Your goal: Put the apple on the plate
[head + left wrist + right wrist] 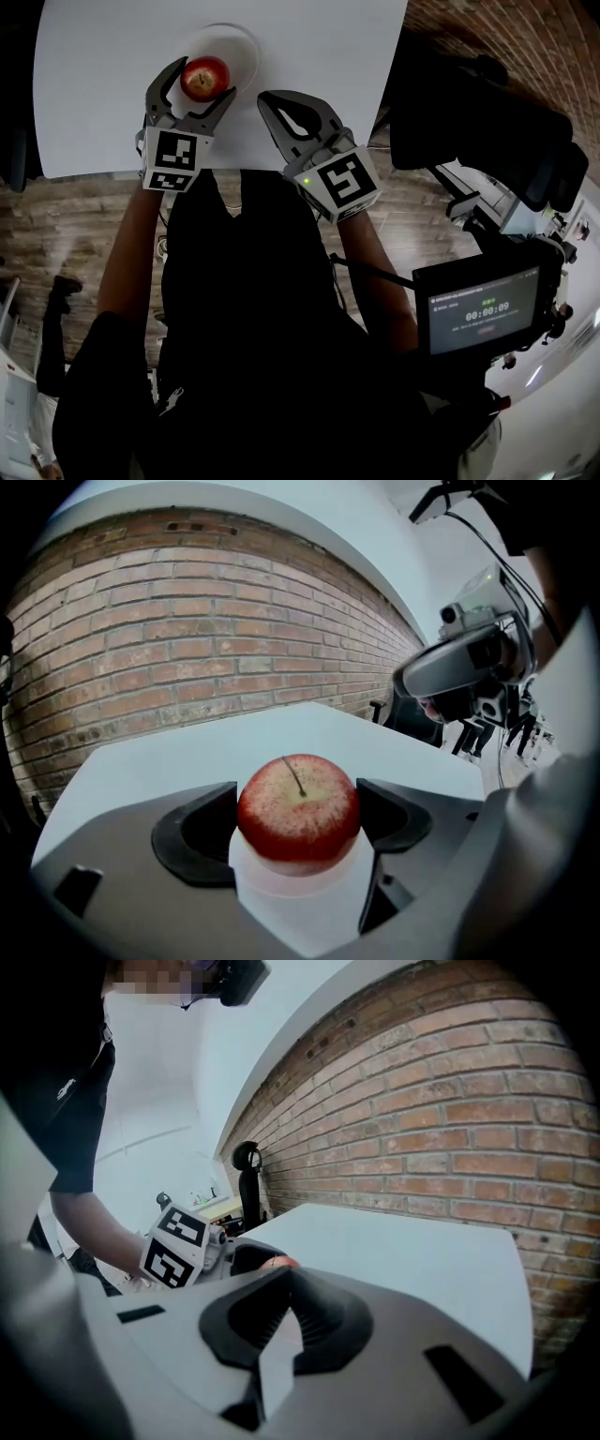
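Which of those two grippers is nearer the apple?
Left. The left gripper has its fingers shut on the apple, over the plate. The right gripper is to the apple's right, apart from it.

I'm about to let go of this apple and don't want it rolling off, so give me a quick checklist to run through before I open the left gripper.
1. Grip on the apple: ok. The left gripper has a jaw on each side of it.
2. Apple over the plate: ok. In the head view it sits inside the plate's near edge.
3. Apple resting on the plate: cannot tell. No view shows contact underneath.
4. Plate free of other things: ok. Nothing else shows on it.
5. Right gripper out of the way: ok. It is shut, empty and off to the side of the plate.
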The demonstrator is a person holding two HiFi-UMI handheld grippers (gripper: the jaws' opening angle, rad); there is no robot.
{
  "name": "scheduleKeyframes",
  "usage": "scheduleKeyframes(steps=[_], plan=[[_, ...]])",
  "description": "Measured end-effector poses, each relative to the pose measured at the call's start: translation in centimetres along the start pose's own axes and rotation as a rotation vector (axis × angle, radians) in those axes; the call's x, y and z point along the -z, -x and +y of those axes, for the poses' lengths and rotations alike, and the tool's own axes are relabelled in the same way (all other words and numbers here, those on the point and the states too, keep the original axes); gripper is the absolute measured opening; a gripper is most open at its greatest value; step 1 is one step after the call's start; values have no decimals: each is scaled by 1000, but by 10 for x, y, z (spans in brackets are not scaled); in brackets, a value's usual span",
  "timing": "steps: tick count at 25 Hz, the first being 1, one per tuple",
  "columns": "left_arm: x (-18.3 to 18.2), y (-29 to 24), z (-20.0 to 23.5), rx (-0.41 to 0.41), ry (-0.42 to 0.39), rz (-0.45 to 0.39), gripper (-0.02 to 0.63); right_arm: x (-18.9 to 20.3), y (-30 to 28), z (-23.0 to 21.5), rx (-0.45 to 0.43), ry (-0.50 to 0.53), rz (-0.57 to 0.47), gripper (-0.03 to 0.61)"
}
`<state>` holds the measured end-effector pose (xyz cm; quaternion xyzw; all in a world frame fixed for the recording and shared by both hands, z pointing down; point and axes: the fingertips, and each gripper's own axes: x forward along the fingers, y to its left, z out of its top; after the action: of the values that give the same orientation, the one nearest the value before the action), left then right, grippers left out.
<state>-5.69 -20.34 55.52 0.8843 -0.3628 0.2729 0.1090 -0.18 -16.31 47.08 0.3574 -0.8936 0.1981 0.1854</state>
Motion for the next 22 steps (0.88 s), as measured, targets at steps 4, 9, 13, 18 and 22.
scheduleKeyframes(steps=[4, 9, 13, 18, 22], plan=[[0, -10, 0, 6, -14, 1, 402, -1, 0, -1, 10, -5, -2, 4], [-2, -18, 2, 10, -32, 3, 402, 1, 1, -2, 19, -9, 4, 3], [7, -22, 3, 10, -40, 22, 402, 1, 2, -4, 29, -15, 3, 4], [7, -24, 5, 10, -48, 13, 403, 3, 3, -5, 35, -20, 7, 4], [13, -25, 6, 5, -53, 34, 403, 3, 3, -5, 37, -23, 6, 3]])
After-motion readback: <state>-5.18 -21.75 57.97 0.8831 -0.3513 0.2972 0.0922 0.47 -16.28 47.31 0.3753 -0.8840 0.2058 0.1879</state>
